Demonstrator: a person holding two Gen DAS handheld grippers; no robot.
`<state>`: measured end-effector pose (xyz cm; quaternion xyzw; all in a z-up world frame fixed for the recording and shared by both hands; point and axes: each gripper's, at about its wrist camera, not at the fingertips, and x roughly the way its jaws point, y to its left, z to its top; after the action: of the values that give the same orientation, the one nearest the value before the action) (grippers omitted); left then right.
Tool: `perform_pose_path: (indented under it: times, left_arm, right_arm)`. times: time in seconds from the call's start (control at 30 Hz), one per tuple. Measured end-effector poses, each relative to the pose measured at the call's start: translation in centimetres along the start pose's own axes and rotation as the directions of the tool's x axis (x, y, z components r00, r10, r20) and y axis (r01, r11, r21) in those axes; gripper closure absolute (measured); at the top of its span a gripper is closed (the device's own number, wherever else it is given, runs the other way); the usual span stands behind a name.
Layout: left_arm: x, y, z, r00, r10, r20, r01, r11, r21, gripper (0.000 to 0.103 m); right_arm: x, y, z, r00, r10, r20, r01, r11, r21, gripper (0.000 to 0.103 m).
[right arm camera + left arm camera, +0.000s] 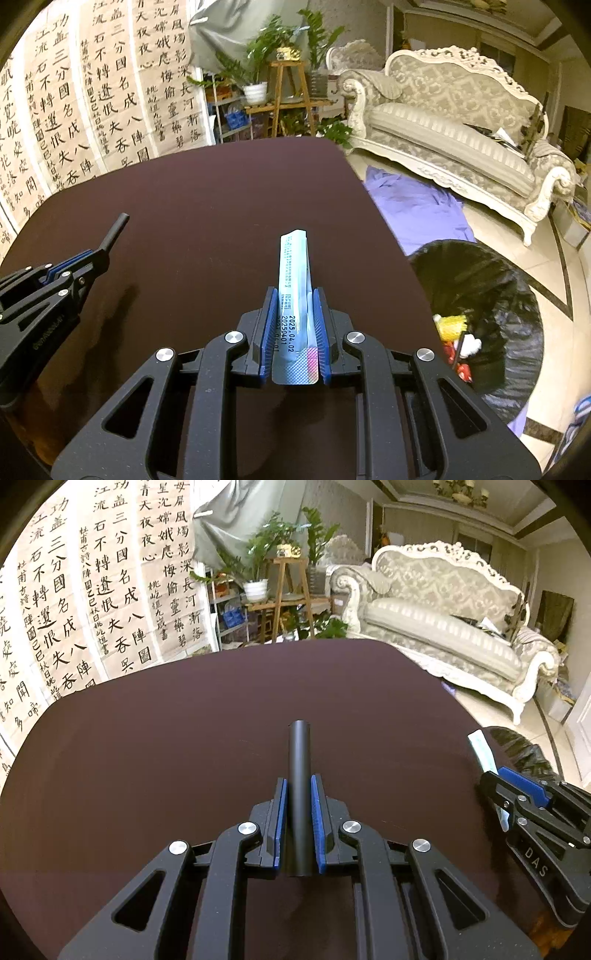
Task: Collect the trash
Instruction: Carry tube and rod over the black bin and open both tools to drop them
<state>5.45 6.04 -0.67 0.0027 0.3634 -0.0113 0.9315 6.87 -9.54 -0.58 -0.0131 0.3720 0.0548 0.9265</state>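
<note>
While both tools were held above the dark brown bench (184,738), the left gripper (298,786) was seen clenched on a black tube (298,760), whose length ran forward between the blue pads (317,805) and stuck out well past the fingertips. In the right wrist view, the right gripper (295,299) was found clamped on a pale blue sachet (294,280), a flat printed packet with dates stamped on its side and a crimped end lying back between the pads. The same left gripper (94,258) was shown at the left edge of that view, with the black tube (116,229) projecting up and away from it. The right gripper (495,779) was caught at the right edge of the left wrist view, the sachet (482,749) pointing upward from it. Just beside the bench's right edge, on the tiled floor (546,280), a bin lined with a black bag (480,295) was seen, with yellow, red and white scraps (456,339) lying inside. A purple cloth (413,206) was spread on the floor between the bin and an ornate sofa (461,125). Calligraphy sheets (92,85) and potted plants (266,51) were visible beyond the bench.
</note>
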Motion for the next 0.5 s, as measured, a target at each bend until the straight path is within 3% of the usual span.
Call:
perform_pose_path:
  times: [0.27, 0.5]
  left_arm:
    - [-3.4, -3.1, 0.1, 0.994, -0.060, 0.089, 0.058, 0.998, 0.025, 0.089]
    - [-4.6, -8.3, 1.0, 0.979, -0.129, 0.161, 0.112, 0.987, 0.111, 0.089]
  right_arm:
    - [-4.5, -3.8, -0.8, 0.995, -0.055, 0.086, 0.050, 0.997, 0.061, 0.084]
    - [-7.9, -8.6, -1.3, 0.964, -0.191, 0.184, 0.171, 0.978, 0.122, 0.084]
